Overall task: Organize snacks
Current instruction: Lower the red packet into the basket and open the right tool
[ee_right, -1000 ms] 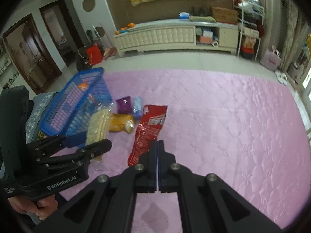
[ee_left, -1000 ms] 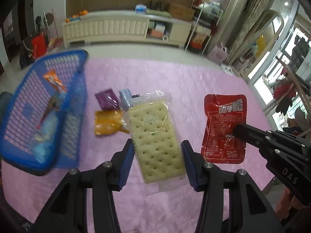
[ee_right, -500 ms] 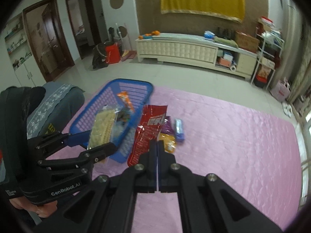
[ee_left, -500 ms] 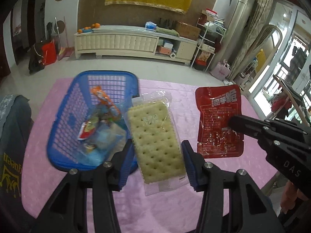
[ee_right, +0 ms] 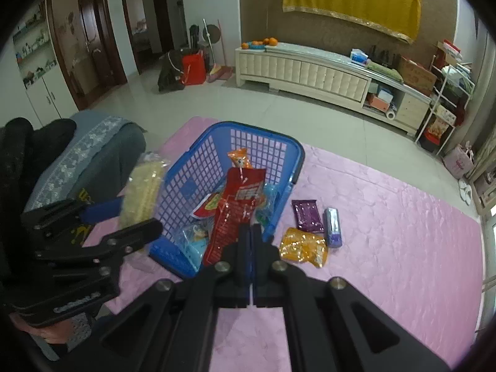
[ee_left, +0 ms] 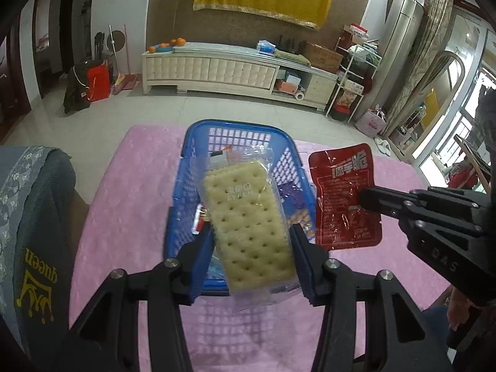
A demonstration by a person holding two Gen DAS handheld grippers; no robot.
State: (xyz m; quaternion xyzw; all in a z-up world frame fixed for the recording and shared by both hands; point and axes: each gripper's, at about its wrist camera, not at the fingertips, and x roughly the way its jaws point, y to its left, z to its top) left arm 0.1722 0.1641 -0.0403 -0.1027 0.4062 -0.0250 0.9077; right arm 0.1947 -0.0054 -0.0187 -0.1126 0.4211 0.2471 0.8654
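Observation:
My left gripper [ee_left: 251, 238] is shut on a clear-wrapped cracker pack [ee_left: 248, 223] and holds it above the blue basket [ee_left: 235, 127]. The pack also shows in the right wrist view [ee_right: 141, 195], left of the basket [ee_right: 266, 133]. My right gripper [ee_right: 251, 232] is shut on a red snack pouch [ee_right: 237, 210] and holds it over the basket's near right side. The pouch shows in the left wrist view [ee_left: 344, 195], right of the basket. Several snacks lie in the basket.
A purple packet [ee_right: 307, 215], a blue-white packet [ee_right: 332, 226] and an orange packet [ee_right: 302, 246] lie on the pink quilted cover [ee_right: 403, 248] right of the basket. A grey cloth-covered seat [ee_left: 28, 217] stands left. The cover's far edge drops to tiled floor.
Both grippers have carried their packs left, from beside the basket to over it. The basket now sits centred under the cracker pack.

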